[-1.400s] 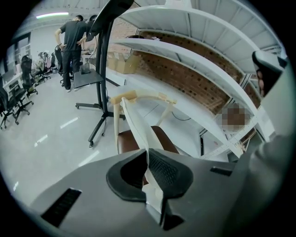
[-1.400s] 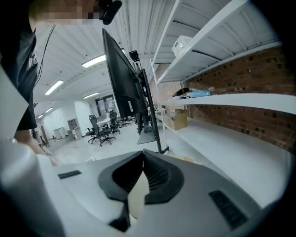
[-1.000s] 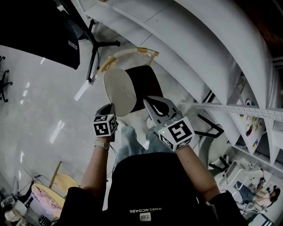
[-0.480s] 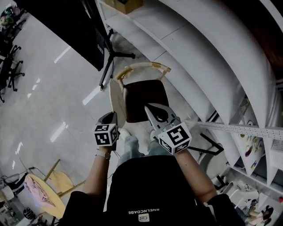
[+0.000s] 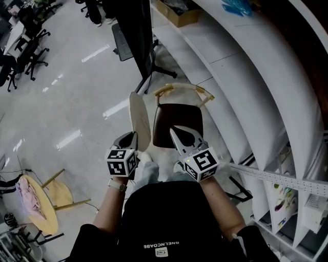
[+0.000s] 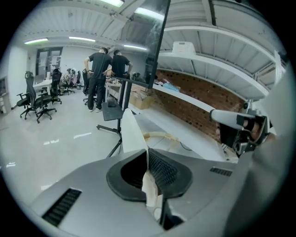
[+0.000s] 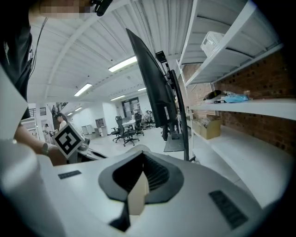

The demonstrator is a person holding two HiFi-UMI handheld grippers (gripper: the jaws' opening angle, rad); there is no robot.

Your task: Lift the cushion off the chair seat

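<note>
The cream cushion (image 5: pixel 138 118) hangs on edge, left of the chair and off its dark brown seat (image 5: pixel 178 125). My left gripper (image 5: pixel 131 137) is shut on the cushion's near edge. In the left gripper view the cushion (image 6: pixel 131 134) rises from between the closed jaws of the left gripper (image 6: pixel 147 151). The chair's curved wooden backrest (image 5: pixel 184 90) lies past the seat. My right gripper (image 5: pixel 175 130) hovers over the seat's near edge; its jaws meet at the tips and nothing sticks out beyond them in the right gripper view (image 7: pixel 142 155).
White curved shelves (image 5: pixel 246 66) run along the right, with a cardboard box (image 5: pixel 177 13) on one. A black screen on a stand (image 5: pixel 137 30) is just beyond the chair. A small wooden stool with a pink cloth (image 5: pixel 31 197) stands lower left. People (image 6: pixel 102 74) and office chairs (image 5: pixel 25 30) are farther off.
The cushion has swung up from leaning over the seat to standing on edge at the chair's left, baring the whole seat. Both grippers rose a little; the head view shifted.
</note>
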